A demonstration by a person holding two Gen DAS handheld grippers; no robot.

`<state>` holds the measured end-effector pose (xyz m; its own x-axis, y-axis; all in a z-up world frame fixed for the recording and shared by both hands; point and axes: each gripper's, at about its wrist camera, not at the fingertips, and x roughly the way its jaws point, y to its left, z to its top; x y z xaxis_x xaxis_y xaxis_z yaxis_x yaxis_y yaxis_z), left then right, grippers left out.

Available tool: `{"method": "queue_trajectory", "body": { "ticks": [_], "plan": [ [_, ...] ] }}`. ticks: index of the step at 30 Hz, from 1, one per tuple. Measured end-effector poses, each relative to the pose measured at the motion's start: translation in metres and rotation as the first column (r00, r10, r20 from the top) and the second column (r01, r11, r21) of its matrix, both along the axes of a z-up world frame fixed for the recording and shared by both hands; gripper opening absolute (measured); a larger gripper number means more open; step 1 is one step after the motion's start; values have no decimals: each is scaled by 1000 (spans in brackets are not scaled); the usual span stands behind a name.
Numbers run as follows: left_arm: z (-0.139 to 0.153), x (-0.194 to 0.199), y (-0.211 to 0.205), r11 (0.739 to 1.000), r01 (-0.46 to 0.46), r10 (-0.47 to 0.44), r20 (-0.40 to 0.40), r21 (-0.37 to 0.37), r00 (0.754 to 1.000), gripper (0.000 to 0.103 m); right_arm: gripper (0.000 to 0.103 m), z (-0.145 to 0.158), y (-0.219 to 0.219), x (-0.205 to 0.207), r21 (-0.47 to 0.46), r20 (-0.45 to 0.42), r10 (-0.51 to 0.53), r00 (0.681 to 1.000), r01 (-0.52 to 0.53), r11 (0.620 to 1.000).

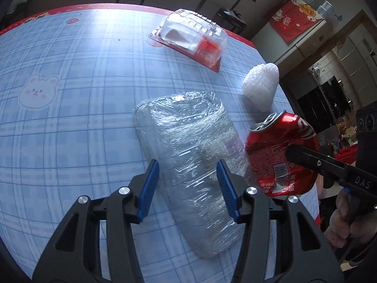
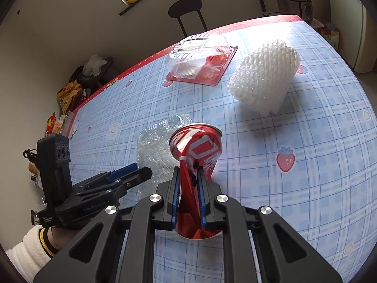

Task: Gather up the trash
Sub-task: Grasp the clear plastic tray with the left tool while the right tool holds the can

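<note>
Right gripper [image 2: 188, 181] jaws clamp the crushed can [image 2: 195, 146], left gripper [image 1: 186, 184] jaws grip the crinkly clear tray [image 1: 188, 146] beside it; light, slippery, squashy imo, so grab mid-body.

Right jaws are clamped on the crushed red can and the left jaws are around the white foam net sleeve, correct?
Not quite. In the left wrist view, the left gripper has the clear film-wrapped plastic container between its jaws, not the sleeve.
</note>
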<state>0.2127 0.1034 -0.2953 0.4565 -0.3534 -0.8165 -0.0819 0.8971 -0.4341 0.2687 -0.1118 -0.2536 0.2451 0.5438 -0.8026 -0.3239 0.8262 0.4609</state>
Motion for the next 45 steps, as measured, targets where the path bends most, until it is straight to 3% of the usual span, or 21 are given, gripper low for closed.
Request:
{"method": "queue_trajectory", "body": {
  "ticks": [4, 7, 11, 15, 18, 26, 35, 38, 42, 45],
  "plan": [
    [-1, -11, -2, 998, -24, 23, -17, -64, 1000, 52, 14, 0, -9, -9, 0, -36, -5, 999, 5, 1000],
    [-3, -22, 3, 998, -59, 57, -47, -33, 997, 53, 14, -3, -15, -17, 1, -58, 2, 998, -2, 1000],
    [-5, -35, 13, 992, -96, 92, -45, -81, 995, 54, 15, -4, -16, -21, 1, -55, 12, 998, -12, 1000],
    [-5, -37, 14, 985, -121, 118, -35, -123, 992, 66, 15, -5, -12, -23, 6, -59, 24, 998, -23, 1000],
    [-6, -32, 8, 981, -126, 124, -20, -147, 992, 66, 16, -5, -9, -26, -4, -46, 33, 998, -33, 999],
    [-9, -30, 13, 936, -196, 190, -48, -292, 981, 65, 16, -9, -21, -28, 20, -72, -3, 997, 4, 1000],
    [38, -33, 7, 930, -101, 133, 67, -354, 989, 64, 15, -12, -37, -28, 44, -112, -61, 992, 66, 997],
    [46, -32, 4, 906, -80, 126, 84, -416, 988, 64, 15, -14, -44, -28, 60, -124, -80, 989, 88, 994],
    [37, -28, -2, 841, -71, 118, 54, -537, 992, 59, 14, -16, -52, -28, 80, -141, -99, 985, 111, 991],
    [28, -25, -17, 874, -71, 93, 22, -480, 995, 54, 14, -17, -54, -29, 85, -144, -104, 984, 117, 990]
  ]
}}
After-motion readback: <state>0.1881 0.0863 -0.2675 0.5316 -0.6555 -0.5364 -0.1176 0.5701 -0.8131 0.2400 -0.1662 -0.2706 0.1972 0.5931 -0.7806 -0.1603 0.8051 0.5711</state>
